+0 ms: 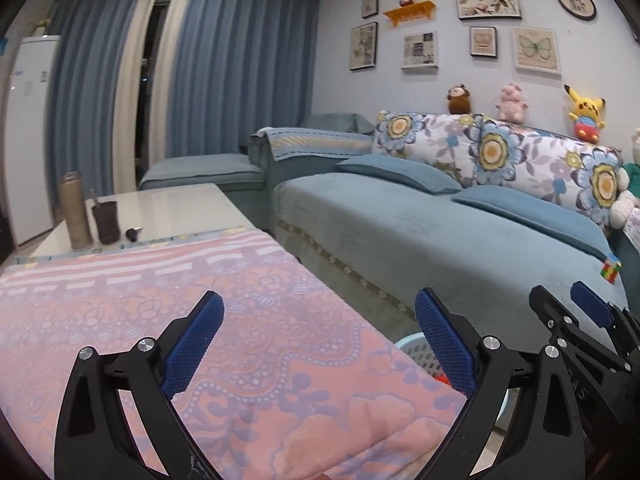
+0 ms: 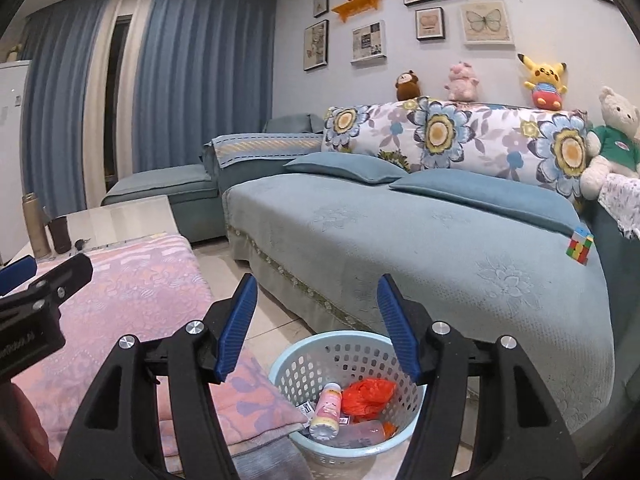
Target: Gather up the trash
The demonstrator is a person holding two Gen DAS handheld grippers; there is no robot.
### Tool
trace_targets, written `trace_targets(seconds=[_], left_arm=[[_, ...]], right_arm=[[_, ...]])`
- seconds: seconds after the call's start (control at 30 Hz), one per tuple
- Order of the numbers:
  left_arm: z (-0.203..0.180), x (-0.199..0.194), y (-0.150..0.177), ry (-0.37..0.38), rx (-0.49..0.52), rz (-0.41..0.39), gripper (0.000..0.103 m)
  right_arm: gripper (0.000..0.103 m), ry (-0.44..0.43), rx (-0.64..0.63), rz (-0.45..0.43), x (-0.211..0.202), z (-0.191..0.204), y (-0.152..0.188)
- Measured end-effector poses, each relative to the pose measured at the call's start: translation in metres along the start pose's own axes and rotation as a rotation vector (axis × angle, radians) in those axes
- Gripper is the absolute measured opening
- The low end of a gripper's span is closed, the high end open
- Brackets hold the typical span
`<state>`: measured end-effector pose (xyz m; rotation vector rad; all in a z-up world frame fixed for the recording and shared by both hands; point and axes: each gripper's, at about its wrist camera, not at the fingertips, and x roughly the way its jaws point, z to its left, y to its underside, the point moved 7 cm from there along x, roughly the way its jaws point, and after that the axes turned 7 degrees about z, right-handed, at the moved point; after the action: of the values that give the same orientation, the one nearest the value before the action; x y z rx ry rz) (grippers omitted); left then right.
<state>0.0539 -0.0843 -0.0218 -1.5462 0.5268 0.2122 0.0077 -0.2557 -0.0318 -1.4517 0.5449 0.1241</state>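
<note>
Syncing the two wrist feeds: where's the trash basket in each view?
Left wrist: only a sliver of the light blue basket shows, low right of centre, behind the left gripper's right finger, beside the pink cloth's edge.
Right wrist: the basket sits bottom centre on the floor, between pink cloth and sofa, below the right gripper, holding a bottle and an orange bag.
Shared landmark: the Rubik's cube on the sofa seat.

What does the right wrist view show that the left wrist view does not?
Only the right wrist view shows the basket's contents: a small bottle, an orange bag, and a clear bottle. It also shows the teddy bear whole. Only the left wrist view shows the cloth nearly whole. Both show the basket, sofa, cube and both open, empty grippers.
</note>
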Motion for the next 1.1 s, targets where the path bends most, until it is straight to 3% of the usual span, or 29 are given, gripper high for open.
trace_targets(seconds=[1.1], left_arm=[[0.005, 0.002, 0.005, -0.042, 0.041, 0.005, 0.094]], right_arm=[[0.062, -0.077, -0.037, -0.002, -0.005, 0.022, 0.002]])
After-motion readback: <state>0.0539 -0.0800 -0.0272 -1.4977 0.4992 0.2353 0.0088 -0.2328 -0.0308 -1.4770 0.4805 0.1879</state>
